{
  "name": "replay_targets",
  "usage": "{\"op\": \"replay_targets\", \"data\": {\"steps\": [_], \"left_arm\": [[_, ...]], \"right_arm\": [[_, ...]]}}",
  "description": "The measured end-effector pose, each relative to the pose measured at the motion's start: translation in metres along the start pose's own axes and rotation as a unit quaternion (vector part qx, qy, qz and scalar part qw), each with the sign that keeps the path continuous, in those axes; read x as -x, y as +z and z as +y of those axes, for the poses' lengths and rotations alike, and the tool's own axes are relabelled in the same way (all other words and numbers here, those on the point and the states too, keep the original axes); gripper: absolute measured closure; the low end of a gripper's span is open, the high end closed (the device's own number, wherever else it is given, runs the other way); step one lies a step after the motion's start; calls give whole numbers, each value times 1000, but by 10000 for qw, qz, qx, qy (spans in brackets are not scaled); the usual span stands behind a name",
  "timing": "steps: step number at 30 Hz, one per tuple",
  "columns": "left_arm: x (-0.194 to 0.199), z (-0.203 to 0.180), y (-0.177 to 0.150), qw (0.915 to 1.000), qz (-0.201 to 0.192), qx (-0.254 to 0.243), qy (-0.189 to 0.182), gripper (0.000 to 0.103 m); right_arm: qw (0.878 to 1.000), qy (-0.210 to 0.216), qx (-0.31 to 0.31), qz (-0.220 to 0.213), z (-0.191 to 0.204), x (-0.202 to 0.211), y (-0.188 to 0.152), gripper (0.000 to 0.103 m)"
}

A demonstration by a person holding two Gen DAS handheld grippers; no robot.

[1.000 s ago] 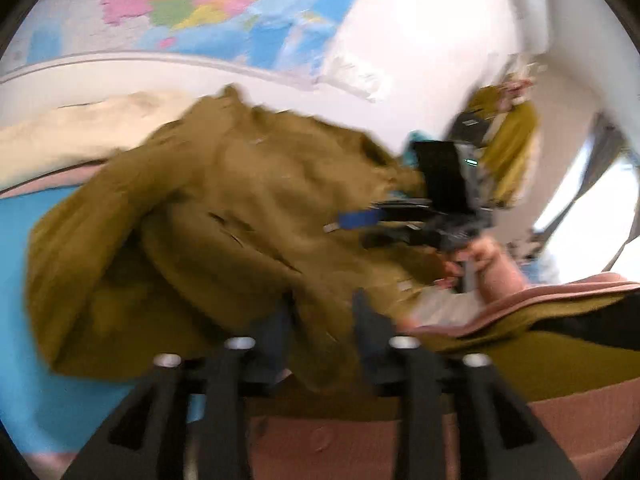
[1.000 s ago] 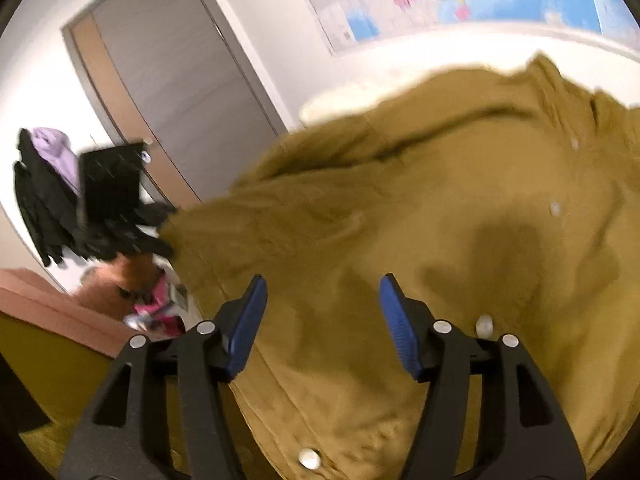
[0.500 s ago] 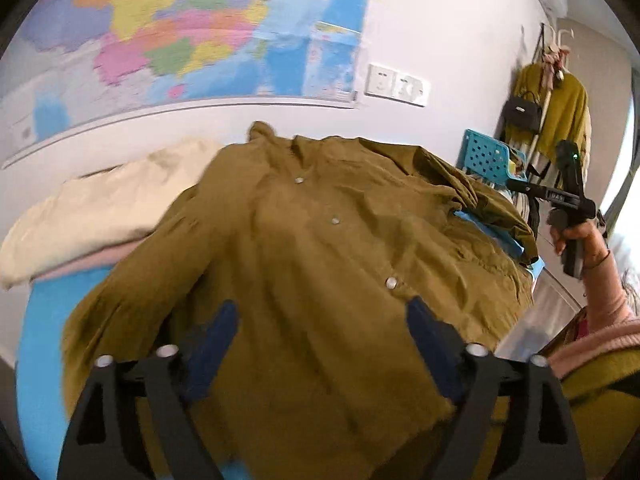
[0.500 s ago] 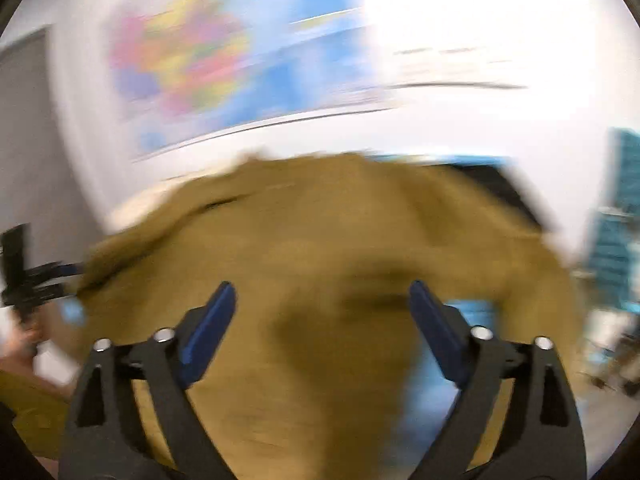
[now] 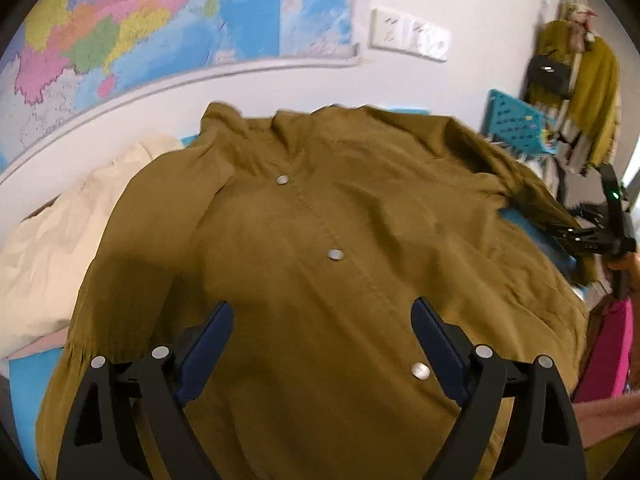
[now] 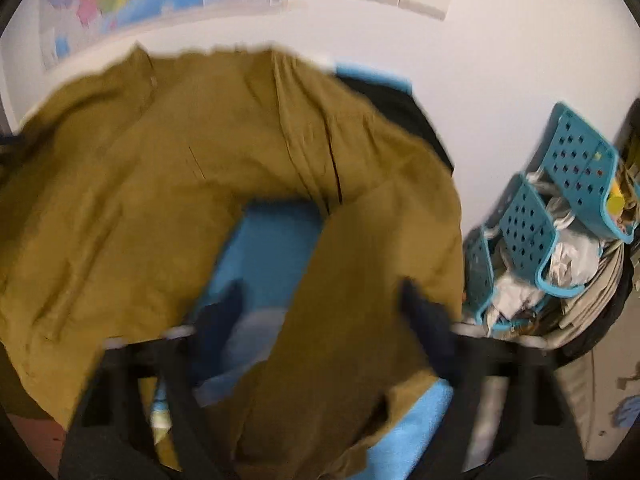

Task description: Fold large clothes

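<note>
An olive-brown button-front shirt (image 5: 328, 240) lies spread face up on a blue surface (image 5: 28, 372), collar toward the wall. My left gripper (image 5: 320, 344) is open and empty, hovering over the shirt's lower front. In the right wrist view the shirt (image 6: 132, 184) shows its right side, with a sleeve (image 6: 360, 280) lying over the blue surface (image 6: 276, 240). My right gripper (image 6: 324, 320) is open, blurred, just above that sleeve. It also shows in the left wrist view (image 5: 588, 232) at the shirt's right edge.
A cream garment (image 5: 52, 248) lies left of the shirt. A teal perforated basket rack (image 6: 532, 236) with clutter stands at the right by the wall. A map (image 5: 140, 24) and sockets (image 5: 408, 34) are on the wall. Clothes hang at far right (image 5: 588, 80).
The shirt went from bunched and lifted to spread flat. My left gripper let go and opened wide. My right gripper swung to the shirt's right sleeve.
</note>
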State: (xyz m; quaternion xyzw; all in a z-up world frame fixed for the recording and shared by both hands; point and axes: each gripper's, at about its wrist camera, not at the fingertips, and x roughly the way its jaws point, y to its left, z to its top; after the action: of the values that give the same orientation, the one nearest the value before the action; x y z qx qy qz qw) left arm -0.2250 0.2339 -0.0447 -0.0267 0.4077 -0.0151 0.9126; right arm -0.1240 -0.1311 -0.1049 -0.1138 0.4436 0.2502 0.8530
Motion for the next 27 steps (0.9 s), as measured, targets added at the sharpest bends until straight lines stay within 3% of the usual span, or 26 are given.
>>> {"op": "replay_targets", "data": {"steps": [1, 3, 4, 7, 9, 10, 11, 12, 13, 15, 17, 19, 21, 24, 27], "left_arm": [[-4, 3, 3, 10000, 39, 43, 34, 16], [-8, 12, 10, 9998, 60, 102, 146, 16], [-7, 16, 13, 9997, 38, 99, 198, 16], [-7, 28, 21, 9990, 2, 159, 411, 16], [-8, 40, 27, 9983, -23, 259, 521, 16], [-8, 44, 30, 9978, -35, 285, 606, 16], [-10, 49, 32, 9970, -42, 318, 705, 16], [-12, 55, 34, 9963, -27, 378, 766, 16], [-13, 58, 35, 9961, -16, 432, 768, 16], [-14, 65, 36, 9955, 6, 558, 766, 16], [-15, 66, 36, 9952, 20, 579, 783, 16], [-15, 63, 36, 9956, 10, 484, 801, 16], [-14, 58, 34, 9963, -22, 347, 785, 16], [-16, 53, 32, 9968, -4, 231, 760, 16], [-21, 55, 32, 9959, 77, 224, 873, 16]], "right_arm": [[9993, 284, -229, -78, -9, 4, 2, 89], [9873, 1155, -945, -542, -39, 23, 3, 91], [9742, 1562, -1368, -881, -59, 35, 3, 91], [9409, 1848, -2512, -1324, -118, 45, -8, 91], [9382, 1643, -2868, -1023, -140, 31, -16, 84], [9411, 1422, -2962, -797, -147, 21, -21, 72], [9432, 1211, -3017, -686, -149, 18, -25, 45], [9452, 1017, -3038, -630, -150, 17, -27, 33], [9472, 823, -3006, -749, -150, 23, -29, 28], [9503, 763, -2776, -1182, -144, 44, -30, 27], [9654, 434, -2106, -1476, -120, 66, -26, 20], [9798, 251, -1295, -1503, -92, 73, -20, 18], [9906, 182, -444, -1280, -62, 66, -15, 17], [9920, -864, 771, -508, -29, 19, -13, 19], [9939, -998, 474, 67, -51, -21, -10, 48]]}}
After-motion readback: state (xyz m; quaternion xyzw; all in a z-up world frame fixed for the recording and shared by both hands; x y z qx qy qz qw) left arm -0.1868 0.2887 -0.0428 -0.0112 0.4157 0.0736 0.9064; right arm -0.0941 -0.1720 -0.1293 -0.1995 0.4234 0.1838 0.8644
